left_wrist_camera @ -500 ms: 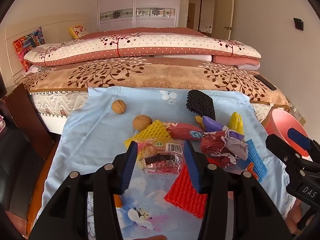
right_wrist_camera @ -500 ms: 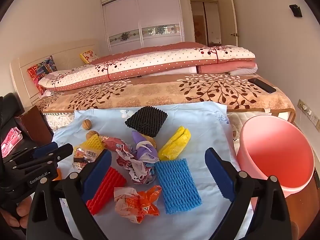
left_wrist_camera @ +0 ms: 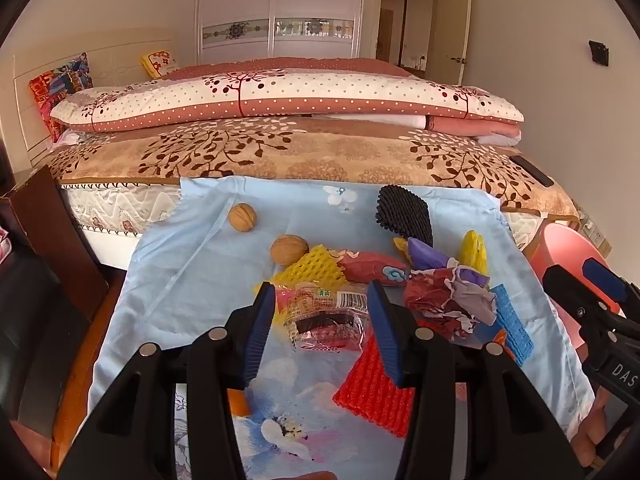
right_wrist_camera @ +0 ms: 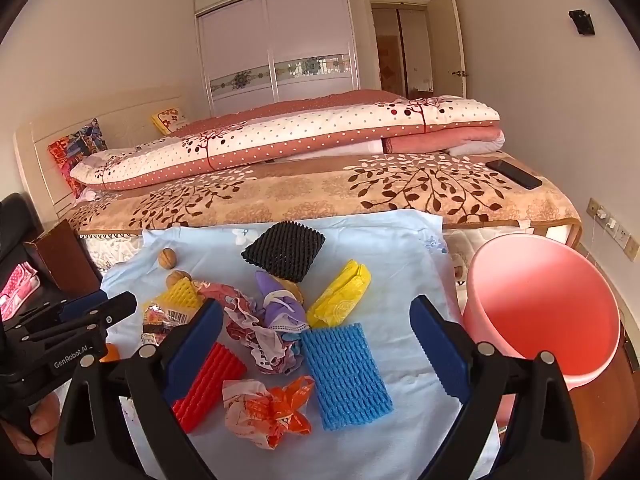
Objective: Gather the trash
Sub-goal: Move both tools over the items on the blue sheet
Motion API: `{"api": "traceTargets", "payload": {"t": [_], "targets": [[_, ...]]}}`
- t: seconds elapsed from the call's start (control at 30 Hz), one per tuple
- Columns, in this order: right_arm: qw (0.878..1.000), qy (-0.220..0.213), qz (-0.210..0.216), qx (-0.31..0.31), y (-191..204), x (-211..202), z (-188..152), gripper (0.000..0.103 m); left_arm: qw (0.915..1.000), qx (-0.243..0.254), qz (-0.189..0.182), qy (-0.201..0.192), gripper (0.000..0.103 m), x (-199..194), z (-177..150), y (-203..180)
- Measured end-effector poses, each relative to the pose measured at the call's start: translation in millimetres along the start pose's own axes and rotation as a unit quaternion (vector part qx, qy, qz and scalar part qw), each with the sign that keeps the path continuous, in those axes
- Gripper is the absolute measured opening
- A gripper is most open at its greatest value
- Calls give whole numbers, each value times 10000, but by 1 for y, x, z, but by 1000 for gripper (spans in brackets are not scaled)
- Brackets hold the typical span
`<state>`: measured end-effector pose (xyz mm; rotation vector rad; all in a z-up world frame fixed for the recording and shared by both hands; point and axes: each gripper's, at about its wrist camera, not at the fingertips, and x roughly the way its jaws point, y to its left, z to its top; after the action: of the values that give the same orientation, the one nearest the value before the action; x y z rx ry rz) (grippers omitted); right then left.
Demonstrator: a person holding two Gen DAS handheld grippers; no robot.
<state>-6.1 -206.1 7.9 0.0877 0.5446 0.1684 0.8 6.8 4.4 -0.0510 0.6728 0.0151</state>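
Observation:
Trash lies on a light blue cloth (left_wrist_camera: 192,272). My left gripper (left_wrist_camera: 322,304) is open, its jaws on either side of a clear snack wrapper (left_wrist_camera: 328,316); it also shows in the right wrist view (right_wrist_camera: 96,312). My right gripper (right_wrist_camera: 316,320) is open wide and empty above a blue foam net (right_wrist_camera: 344,372), an orange crumpled bag (right_wrist_camera: 272,408) and a crumpled red-and-purple wrapper (right_wrist_camera: 260,328). A red foam net (left_wrist_camera: 372,388), a yellow foam net (left_wrist_camera: 312,268), a yellow packet (right_wrist_camera: 340,296) and a black foam net (right_wrist_camera: 286,248) lie around.
A pink bucket (right_wrist_camera: 540,308) stands at the right of the cloth. Two walnuts (left_wrist_camera: 242,218) lie at the far left of the cloth. A bed with folded quilts (left_wrist_camera: 280,100) is behind. A phone (right_wrist_camera: 514,174) lies on the bed's right edge. A dark wooden piece (left_wrist_camera: 52,224) stands left.
My left gripper has narrowed slightly around the clear wrapper. My right gripper has barely moved.

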Motion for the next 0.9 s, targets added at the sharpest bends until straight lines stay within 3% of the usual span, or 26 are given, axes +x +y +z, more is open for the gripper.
{"api": "traceTargets", "payload": {"t": [0.9], "targets": [[9998,79,-106,134,-8,-1,-4,93,9998,-205,12,29,48,-1,-4,13]]}}
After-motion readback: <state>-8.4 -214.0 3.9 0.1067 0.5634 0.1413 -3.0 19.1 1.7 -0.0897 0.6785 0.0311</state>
